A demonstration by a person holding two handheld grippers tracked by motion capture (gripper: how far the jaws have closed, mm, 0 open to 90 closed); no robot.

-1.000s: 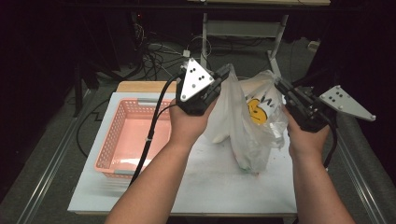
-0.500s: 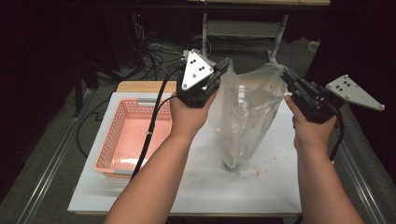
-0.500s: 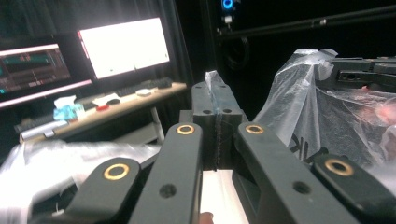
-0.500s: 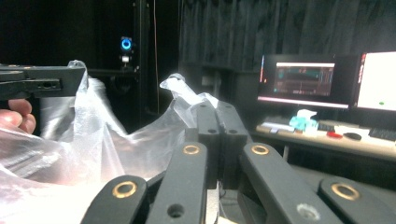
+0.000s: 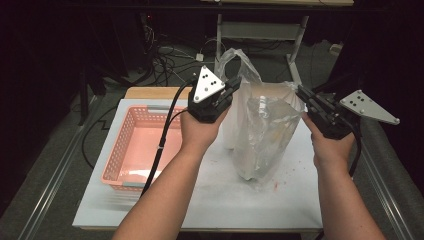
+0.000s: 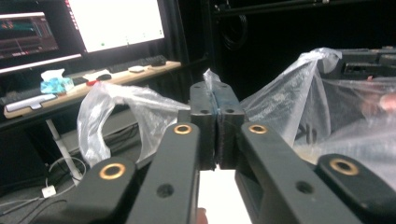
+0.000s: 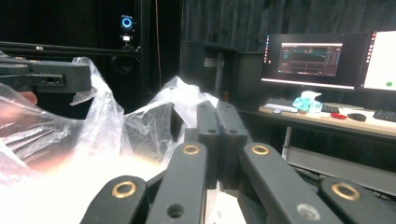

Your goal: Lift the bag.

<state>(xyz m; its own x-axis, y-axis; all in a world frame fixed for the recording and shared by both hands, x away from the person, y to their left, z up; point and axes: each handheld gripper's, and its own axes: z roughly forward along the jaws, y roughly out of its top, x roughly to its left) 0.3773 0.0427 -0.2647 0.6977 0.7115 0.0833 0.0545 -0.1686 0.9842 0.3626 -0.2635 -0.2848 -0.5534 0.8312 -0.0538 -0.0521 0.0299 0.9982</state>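
Centre of the high view, a clear plastic bag (image 5: 262,132) stands on the white table (image 5: 210,200), stretched open between two tools. Compared with a second ago, when it hung crumpled with a yellow-printed item showing, it now reaches down to the table and its mouth is pulled wider, so I judge it ready for loading. The left tool (image 5: 231,89) is clamped on the bag's left rim; its jaws have just been easing slightly, yet the left gripper view shows film pinched between its pads (image 6: 215,100). The right tool (image 5: 301,93) is closed on the right rim, with plastic (image 7: 180,100) bunched against its jaws. Left of centre sits an empty pink basket (image 5: 131,132). The gripper views add monitors (image 7: 310,58) behind.
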